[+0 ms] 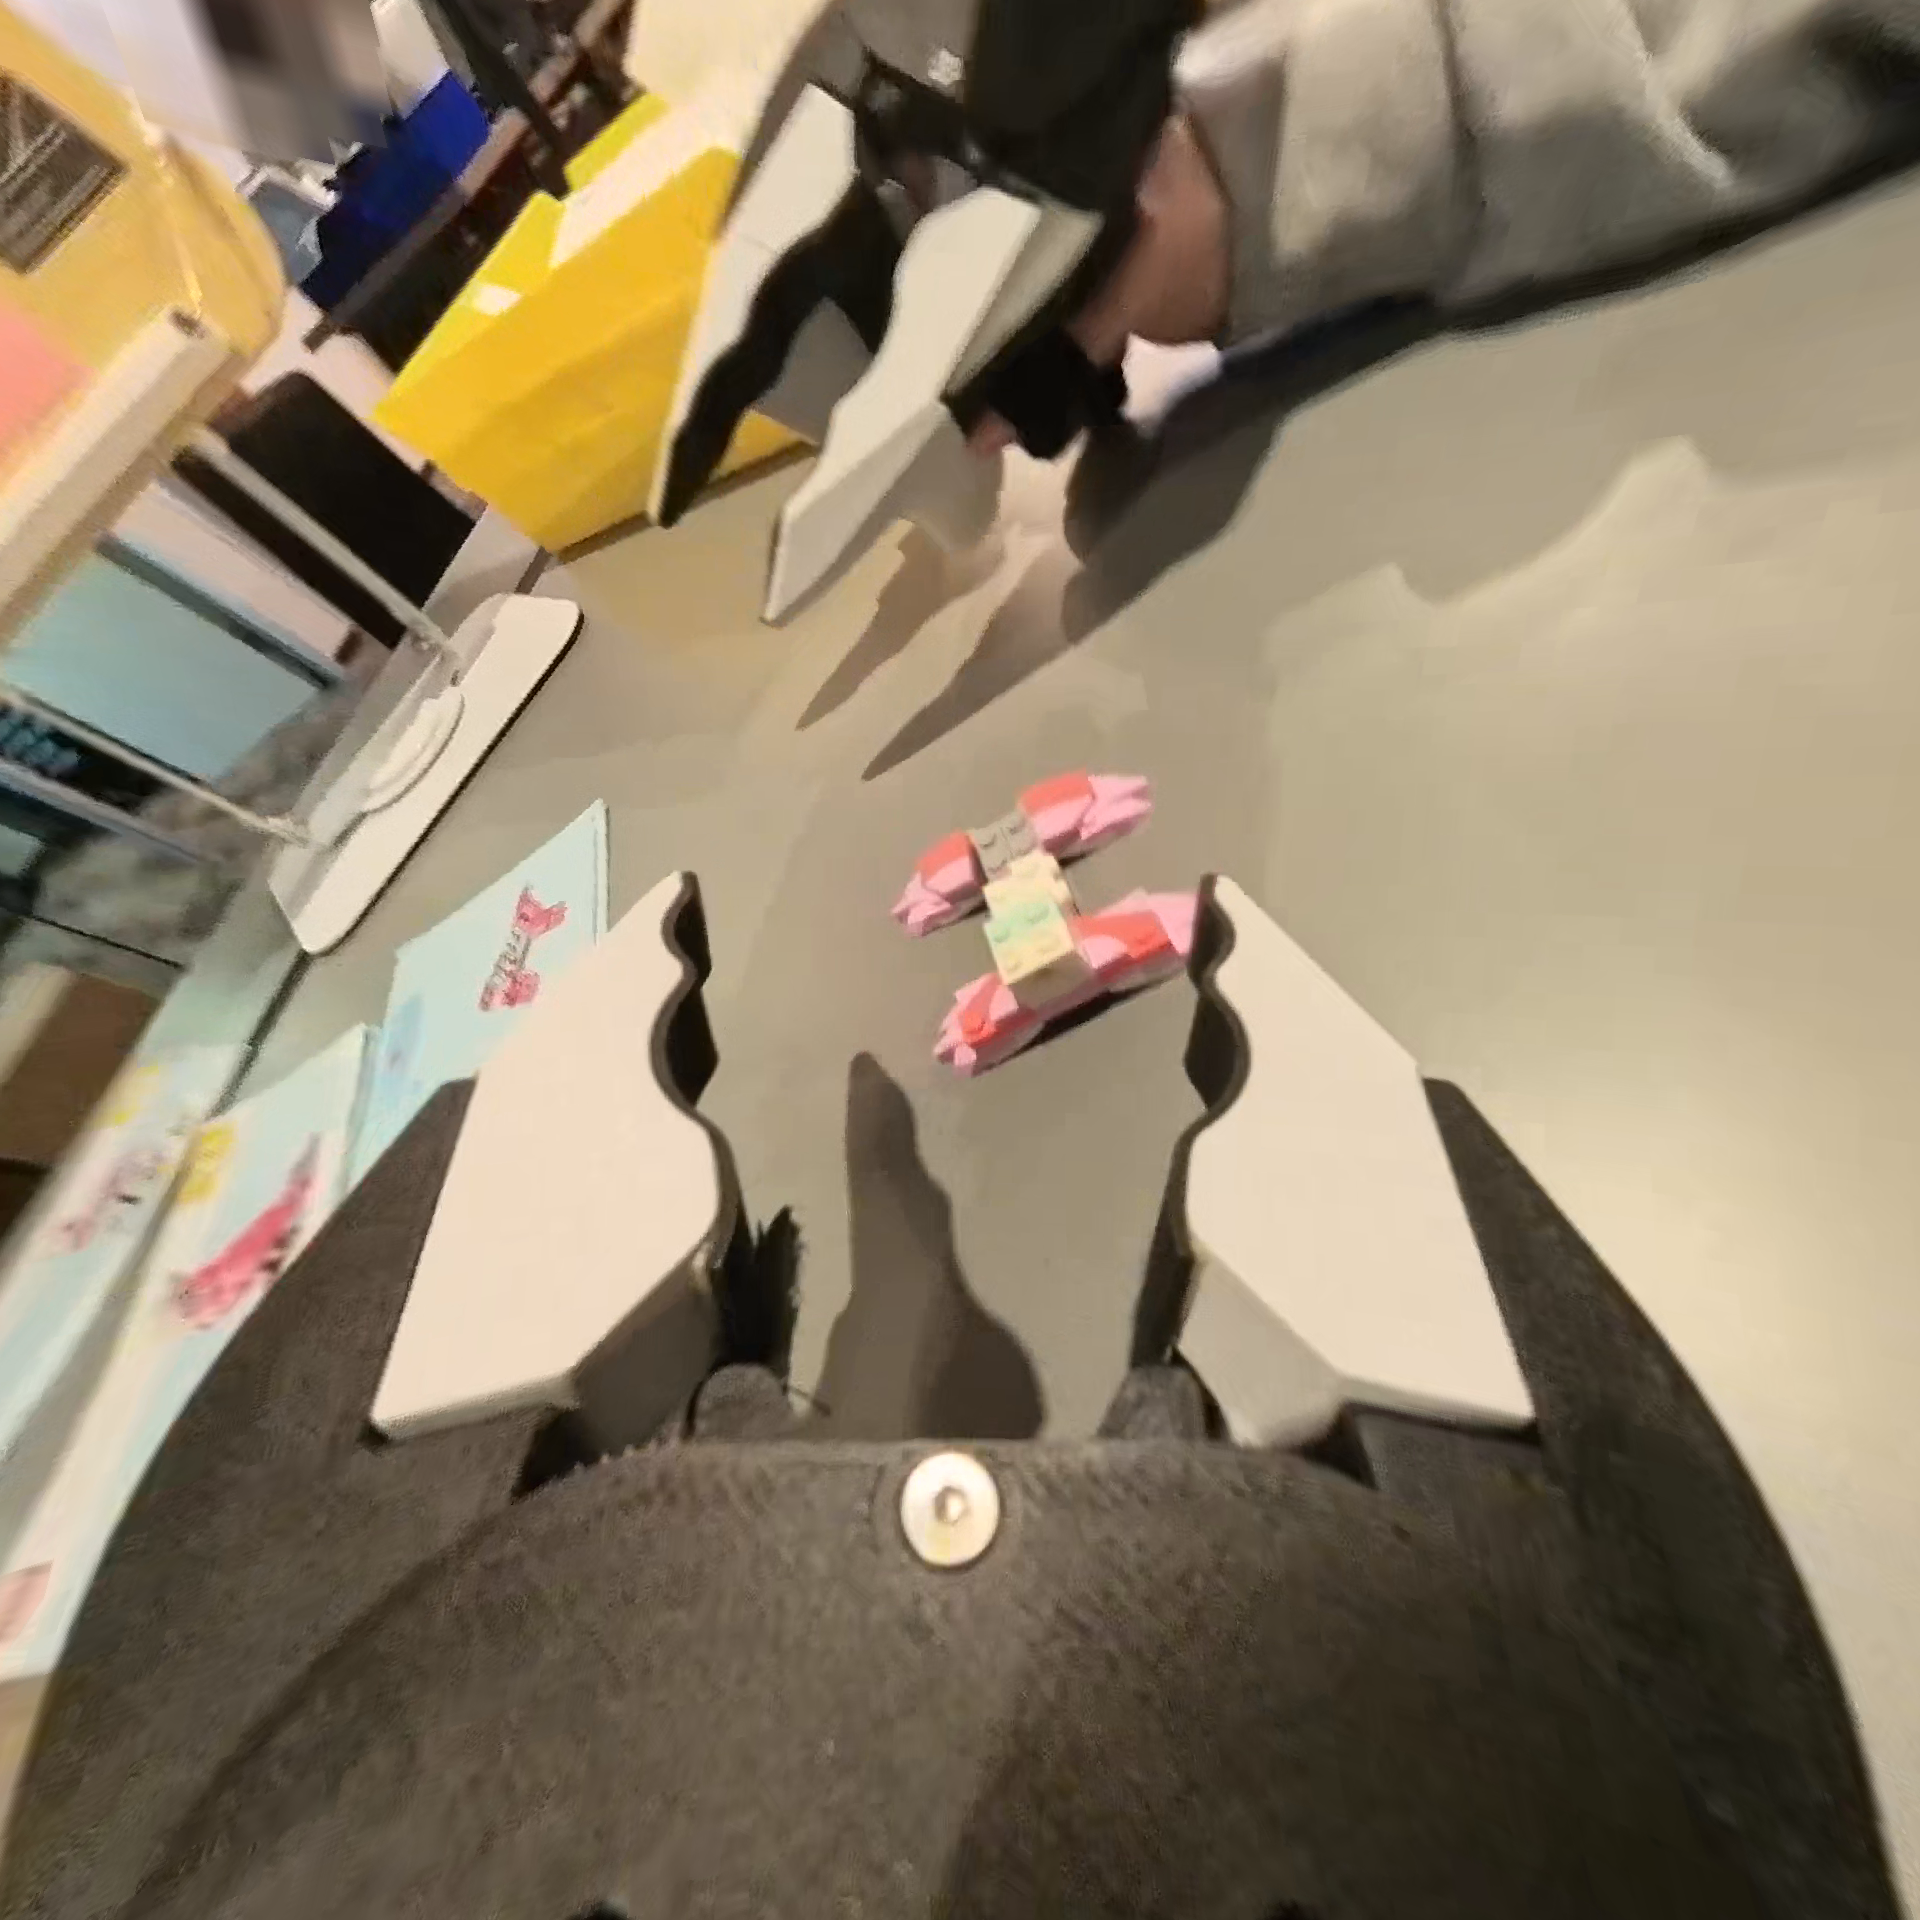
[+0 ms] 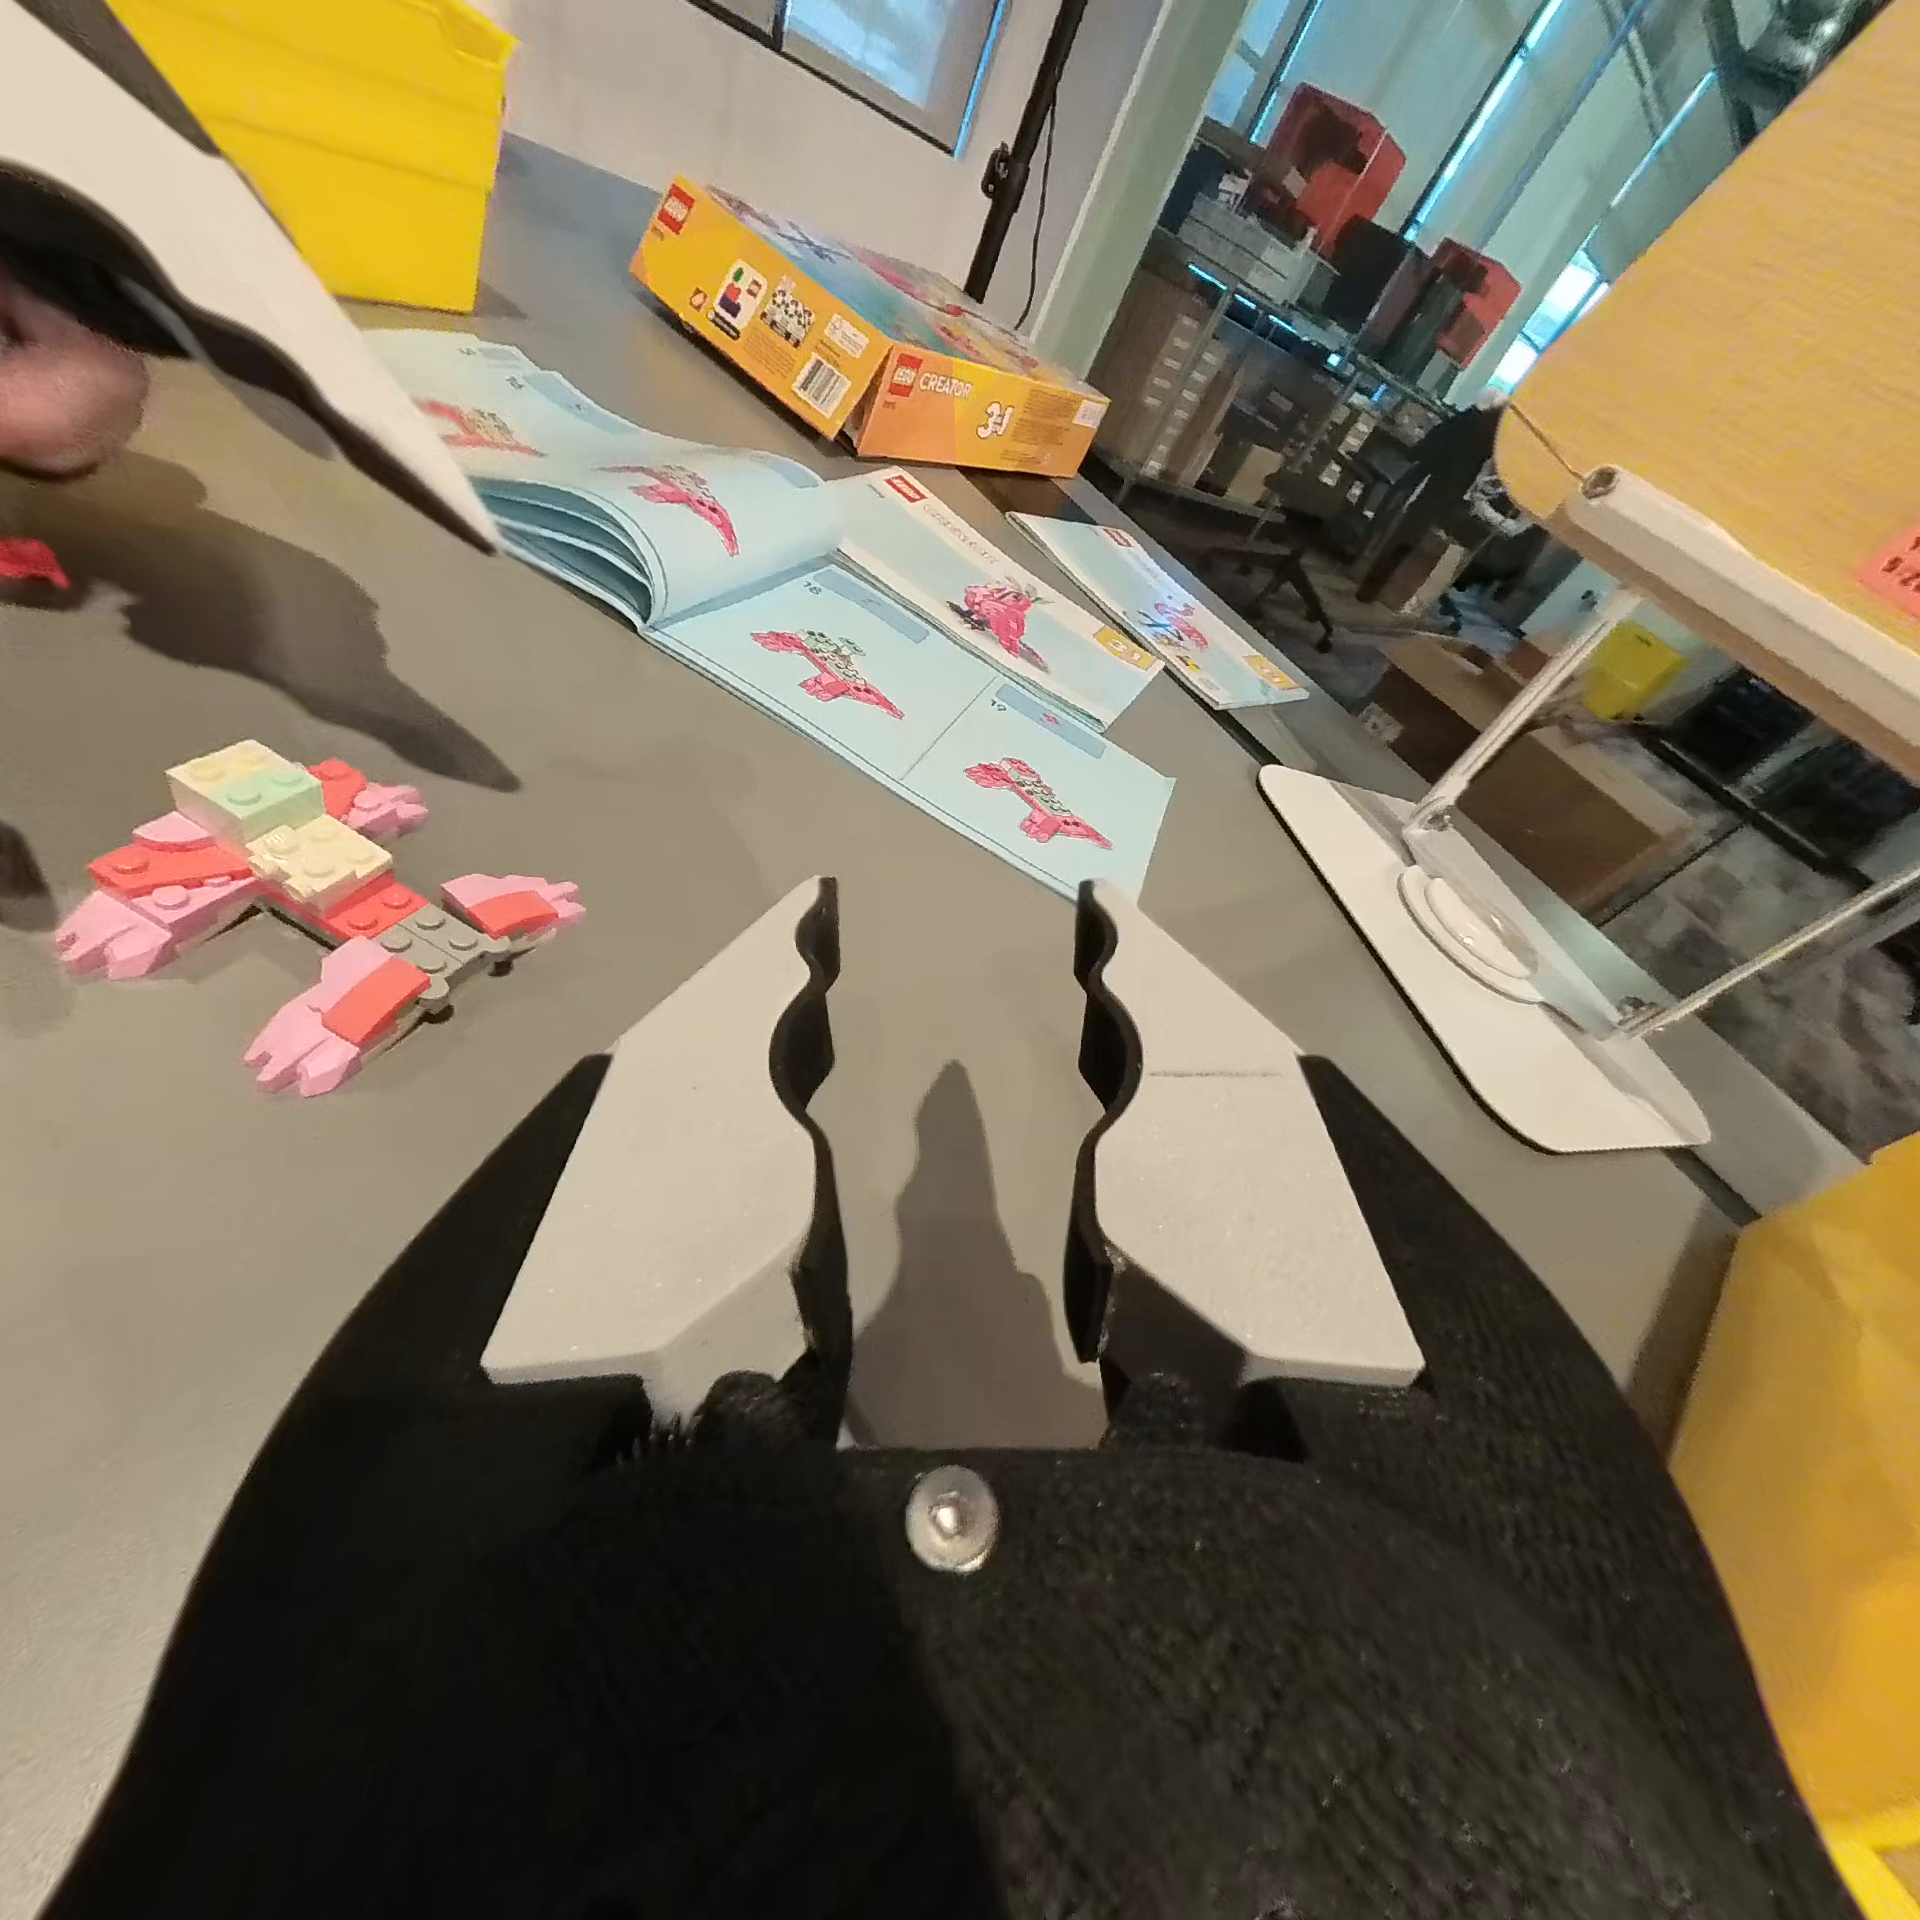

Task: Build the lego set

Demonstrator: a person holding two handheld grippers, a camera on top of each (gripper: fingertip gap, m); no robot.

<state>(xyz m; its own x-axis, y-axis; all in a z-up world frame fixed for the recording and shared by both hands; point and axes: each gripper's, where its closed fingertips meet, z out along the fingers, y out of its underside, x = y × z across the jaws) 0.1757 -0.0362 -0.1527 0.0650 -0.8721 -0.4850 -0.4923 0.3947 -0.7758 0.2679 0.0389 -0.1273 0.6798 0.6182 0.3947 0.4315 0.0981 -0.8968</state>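
A partly built lego model (image 1: pixel 1039 920) of pink, red, grey and cream bricks with four clawed feet lies on the grey table (image 1: pixel 1455 831). My left gripper (image 1: pixel 948 904) is open and empty, and the model lies just past its fingertips, close to the right one. My right gripper (image 2: pixel 956 894) is open and empty, and the model (image 2: pixel 312 894) lies to its left. In the left wrist view the right gripper (image 1: pixel 720 566) hangs beyond the model, held by a gloved hand. A small red piece (image 2: pixel 31 566) lies at the far left edge.
An open light-blue instruction booklet (image 2: pixel 831 644) and two more booklets (image 2: pixel 1164 613) lie beyond the right gripper, with an orange lego box (image 2: pixel 862 322) behind them. Yellow bins (image 1: pixel 561 343) stand at the back. A white stand base (image 2: pixel 1475 956) sits near the table edge. The white stand base (image 2: pixel 1475 956) sits 30 centimeters or so from the ends of my right fingers.
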